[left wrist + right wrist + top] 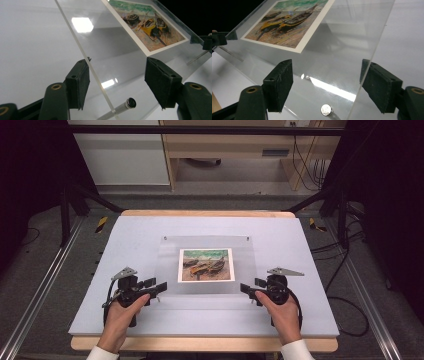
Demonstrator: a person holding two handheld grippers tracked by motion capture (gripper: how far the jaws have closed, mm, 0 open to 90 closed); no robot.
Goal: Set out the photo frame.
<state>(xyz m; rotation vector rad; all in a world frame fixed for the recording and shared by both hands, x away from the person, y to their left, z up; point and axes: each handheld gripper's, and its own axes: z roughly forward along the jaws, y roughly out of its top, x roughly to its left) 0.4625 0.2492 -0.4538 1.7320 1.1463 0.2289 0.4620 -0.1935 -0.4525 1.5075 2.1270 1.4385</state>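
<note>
Where both grippers' jaws stand apart, clear acrylic sheet (207, 265) edges between their pads.

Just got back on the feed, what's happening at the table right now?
A person has a gripper in each hand at the near corners of a clear acrylic panel holding a print of beached boats. The left gripper and right gripper each have open jaws on either side of the panel's side edge, not clamped. The panel's near edge looks raised off the white table.
</note>
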